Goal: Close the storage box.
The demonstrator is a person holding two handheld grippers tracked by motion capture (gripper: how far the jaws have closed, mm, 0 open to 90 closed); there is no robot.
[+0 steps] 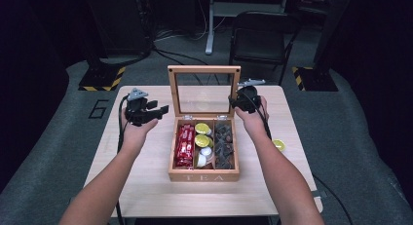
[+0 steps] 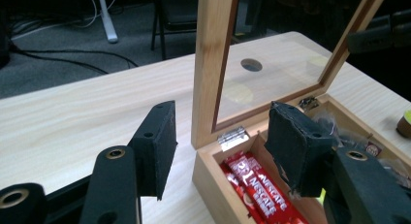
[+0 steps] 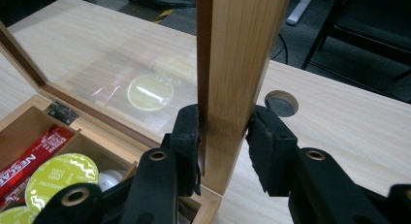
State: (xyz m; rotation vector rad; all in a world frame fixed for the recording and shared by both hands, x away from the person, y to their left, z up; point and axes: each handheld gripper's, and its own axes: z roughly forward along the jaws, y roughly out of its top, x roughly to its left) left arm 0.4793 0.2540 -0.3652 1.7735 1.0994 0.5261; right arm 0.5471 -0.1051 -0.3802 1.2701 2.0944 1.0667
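In the high view, the tea box (image 1: 203, 175) is seen mid-worktop (image 1: 146, 186), its glass lid (image 1: 203, 68) raised upright; bare wood is left on both sides, and the left gripper (image 1: 155, 109) is held beside the lid's left edge.

In the left gripper view, its fingers (image 2: 157, 146) are parted on nothing, straddling the box's near corner.

In the right gripper view, the right gripper (image 3: 223, 132) is clamped on the lid's side rail, near the worktop's hole (image 3: 281, 103).

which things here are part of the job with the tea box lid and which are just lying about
In the job: tea box, its glass lid, right gripper clamped on the lid's frame, left gripper open beside it.

Lying about: yellow capsule on the table, folding chair.
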